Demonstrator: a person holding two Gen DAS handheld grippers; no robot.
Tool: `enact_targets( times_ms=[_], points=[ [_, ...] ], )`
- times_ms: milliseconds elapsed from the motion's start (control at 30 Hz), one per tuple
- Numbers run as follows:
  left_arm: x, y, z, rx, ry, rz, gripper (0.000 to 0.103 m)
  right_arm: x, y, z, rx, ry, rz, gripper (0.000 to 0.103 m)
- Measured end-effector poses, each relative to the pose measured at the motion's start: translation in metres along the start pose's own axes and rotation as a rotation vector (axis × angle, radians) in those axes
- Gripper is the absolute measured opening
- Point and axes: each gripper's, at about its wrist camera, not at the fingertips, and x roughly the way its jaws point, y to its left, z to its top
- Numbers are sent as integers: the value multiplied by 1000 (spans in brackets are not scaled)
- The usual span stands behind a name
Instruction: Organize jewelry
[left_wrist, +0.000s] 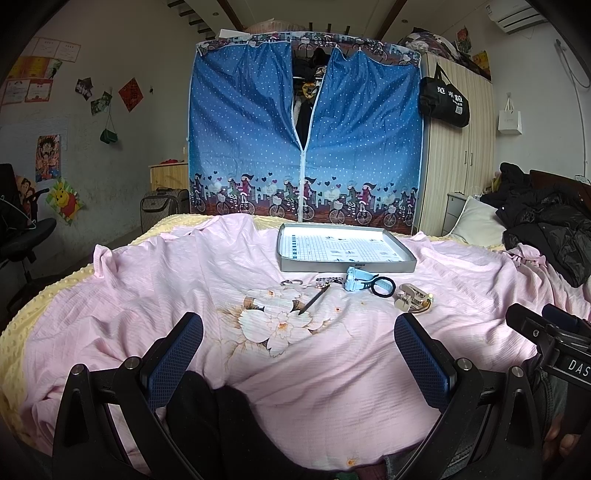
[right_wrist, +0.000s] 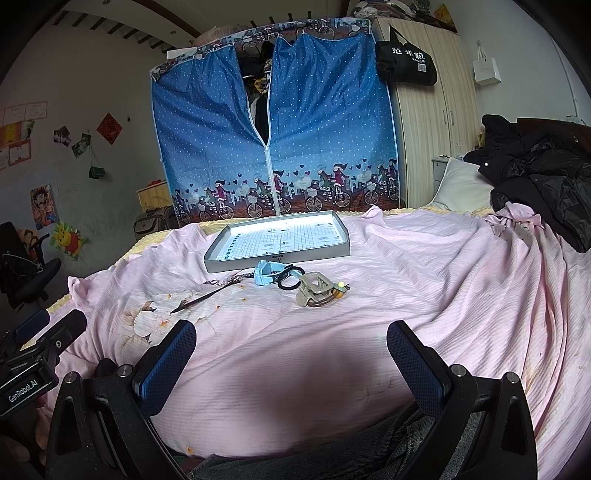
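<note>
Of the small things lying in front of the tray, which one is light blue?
The watch, just before the tray. The hair tie beside it is black, the claw clip beige.

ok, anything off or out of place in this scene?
Nothing damaged or spilled. The grey tray holds no items; the blue watch, black hair tie, beige claw clip and dark hair stick lie loose on the pink sheet in front of it.

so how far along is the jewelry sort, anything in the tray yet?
Done: nothing; the grey tray looks empty. In hand: nothing; left tongs and right tongs are open above the pink sheet. Left: all of it, including the blue watch, black hair tie, beige claw clip and hair stick.
</note>
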Motion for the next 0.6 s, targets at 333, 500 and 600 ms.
enact_targets(
  times_ms=[333,500,600],
  points=[
    [7,3,-7,-5,13,3,101,0,0,1,-2,5,-1,103],
    [10,8,-3,-21,27,6,101,6,-3,2,12,45,4,103],
    [19,12,2,-21,47,19,101,17,-5,1,26,110,2,103]
  ],
)
